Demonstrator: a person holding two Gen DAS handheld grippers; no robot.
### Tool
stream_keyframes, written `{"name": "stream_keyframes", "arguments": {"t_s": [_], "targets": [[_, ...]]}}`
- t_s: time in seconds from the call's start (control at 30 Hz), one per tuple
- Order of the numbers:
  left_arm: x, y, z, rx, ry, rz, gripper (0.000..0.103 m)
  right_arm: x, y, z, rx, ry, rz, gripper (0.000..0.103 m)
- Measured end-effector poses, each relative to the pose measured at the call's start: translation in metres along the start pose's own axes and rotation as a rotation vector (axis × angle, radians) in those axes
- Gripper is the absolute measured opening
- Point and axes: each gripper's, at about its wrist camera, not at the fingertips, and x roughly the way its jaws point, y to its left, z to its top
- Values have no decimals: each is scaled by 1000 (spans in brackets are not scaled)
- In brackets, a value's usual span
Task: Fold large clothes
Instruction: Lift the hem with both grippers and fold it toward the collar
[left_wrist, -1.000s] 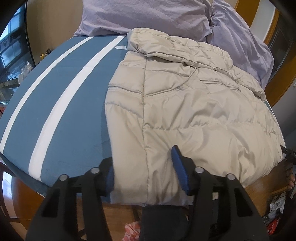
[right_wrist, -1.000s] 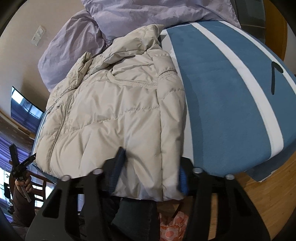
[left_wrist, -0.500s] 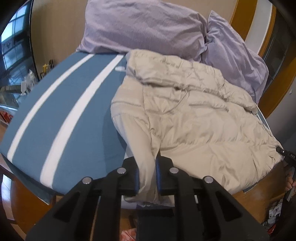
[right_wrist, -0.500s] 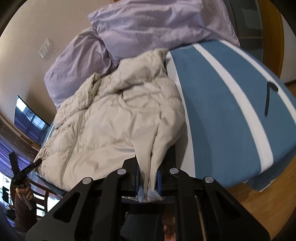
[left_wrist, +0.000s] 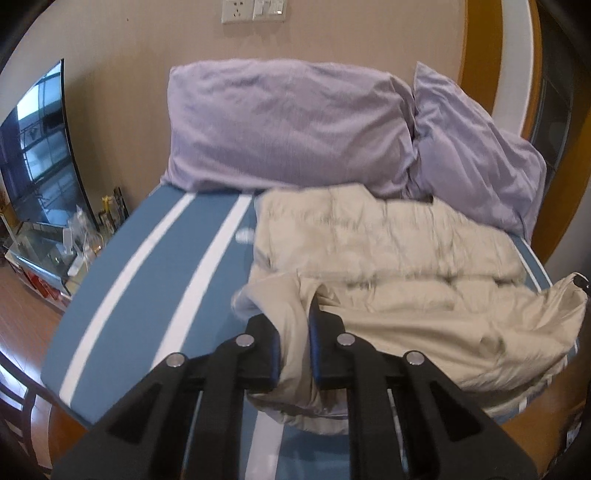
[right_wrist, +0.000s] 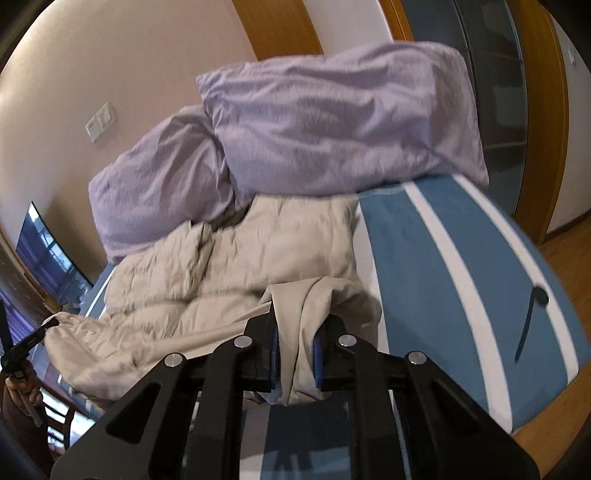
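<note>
A beige quilted puffer jacket (left_wrist: 388, 254) lies on a blue bed cover with white stripes (left_wrist: 147, 273). My left gripper (left_wrist: 293, 332) is shut on the jacket's near hem, which is lifted off the bed and drapes down between the blue pads. In the right wrist view the same jacket (right_wrist: 240, 258) has its other near hem corner raised, and my right gripper (right_wrist: 295, 345) is shut on that bunched cloth. The jacket's far part still rests against the pillows. The other gripper (right_wrist: 22, 350) shows at the far left of the right wrist view, holding the hem.
Two lilac pillows (left_wrist: 288, 125) (left_wrist: 476, 155) lean on the wall behind the jacket. A television (left_wrist: 37, 147) stands left of the bed above a low shelf. A dark strap (right_wrist: 530, 321) lies on the blue cover (right_wrist: 461, 277) at the right. Wooden floor surrounds the bed.
Both grippers closed on the jacket's near hem and rose, lifting the hem off the bed. The views tilted up, so the pillows and wall now fill the top.
</note>
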Motion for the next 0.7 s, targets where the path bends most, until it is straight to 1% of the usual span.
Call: {"name": "stream_keyframes", "arguments": {"t_s": [0.17, 0.3, 0.33, 0.4, 0.5, 0.7], "targets": [[22, -7, 44, -11, -30, 28, 12, 20, 7, 37, -6, -44, -27, 14], [44, -14, 78, -11, -43, 52, 12, 48, 12, 66, -19, -62, -64, 14], [54, -17, 89, -11, -45, 63, 12, 54, 14, 73, -22, -64, -73, 14], [67, -19, 102, -14, -42, 75, 12, 67, 16, 85, -26, -70, -91, 14], [100, -23, 126, -22, -33, 98, 12, 93, 18, 104, -27, -74, -116, 14], [160, -24, 153, -44, 5, 120, 12, 162, 16, 130, 2, -40, -154, 14]]}}
